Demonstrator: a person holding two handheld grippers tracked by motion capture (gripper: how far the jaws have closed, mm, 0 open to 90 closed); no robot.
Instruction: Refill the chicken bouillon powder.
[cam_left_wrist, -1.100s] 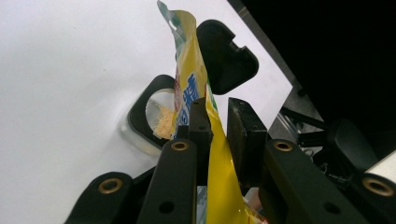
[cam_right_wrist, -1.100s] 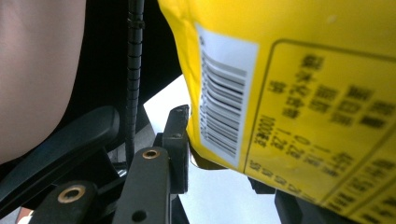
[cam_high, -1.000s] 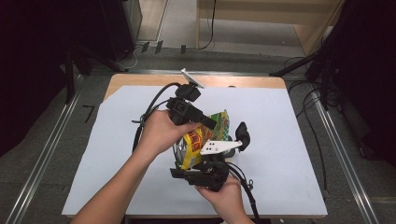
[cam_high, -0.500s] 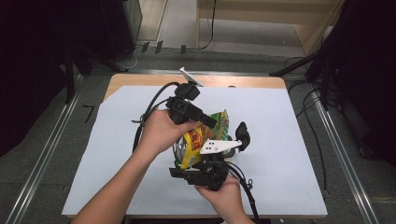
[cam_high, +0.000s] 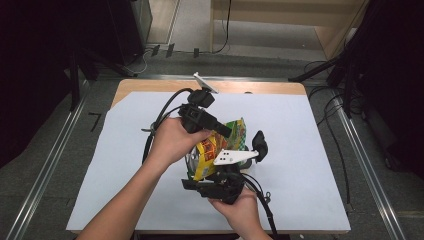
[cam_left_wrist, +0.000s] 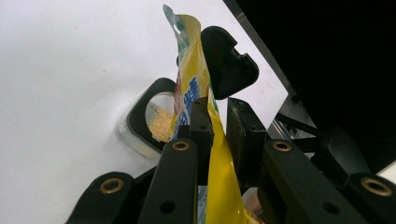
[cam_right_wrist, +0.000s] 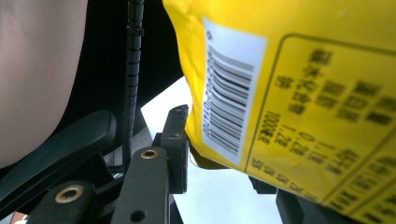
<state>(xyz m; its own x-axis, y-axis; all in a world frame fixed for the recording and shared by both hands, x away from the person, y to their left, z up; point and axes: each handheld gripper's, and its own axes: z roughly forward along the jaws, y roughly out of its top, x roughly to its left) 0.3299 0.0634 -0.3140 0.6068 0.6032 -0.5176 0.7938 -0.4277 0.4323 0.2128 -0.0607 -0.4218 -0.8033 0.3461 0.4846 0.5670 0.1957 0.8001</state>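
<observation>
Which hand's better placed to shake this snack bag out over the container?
Likely left: the left gripper pinches the bag right by the container; the right gripper holds its barcoded side.

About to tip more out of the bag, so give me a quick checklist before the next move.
1. Left hand-held gripper grips the yellow bag: ok; its jaws have just closed further, with the bag between them.
2. Right hand-held gripper holds the bag's barcode end: ok.
3. Container uncovered, yellowish crumbs inside: ok.
4. Bag's top corner over the container opening: ok.
5. Bag's mouth open: cannot tell.
</observation>
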